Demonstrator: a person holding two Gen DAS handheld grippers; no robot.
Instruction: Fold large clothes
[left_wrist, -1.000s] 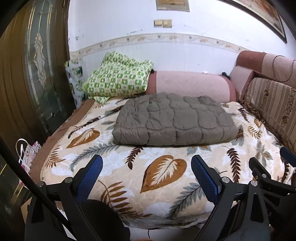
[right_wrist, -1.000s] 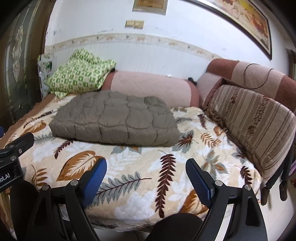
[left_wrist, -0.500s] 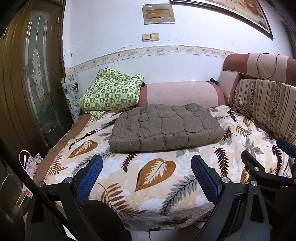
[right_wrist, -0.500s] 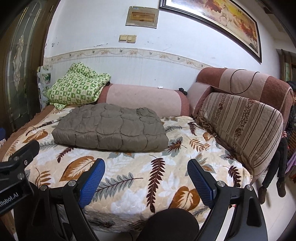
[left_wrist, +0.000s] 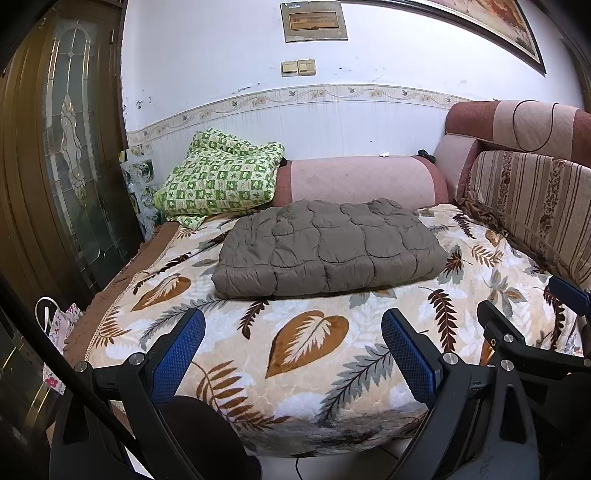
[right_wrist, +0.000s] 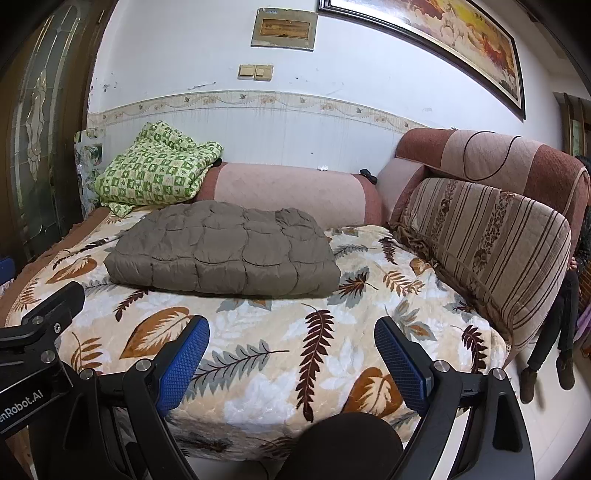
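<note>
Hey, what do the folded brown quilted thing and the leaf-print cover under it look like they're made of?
The folded brown garment looks like padded synthetic, perhaps nylon or polyester: puffy stitched cells and a faint sheen. The leaf-print cover seems to be plush fleece or velour, matte, with a soft embossed pile. Neither can be confirmed by look alone.

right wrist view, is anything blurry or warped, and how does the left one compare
Right wrist view: fisheye bends the framed painting and darkens the corners; the quilted grey garment is sharp. Left wrist view: same bowing on the glass door, even daylight, soft shadow under the garment, no glare.
</note>
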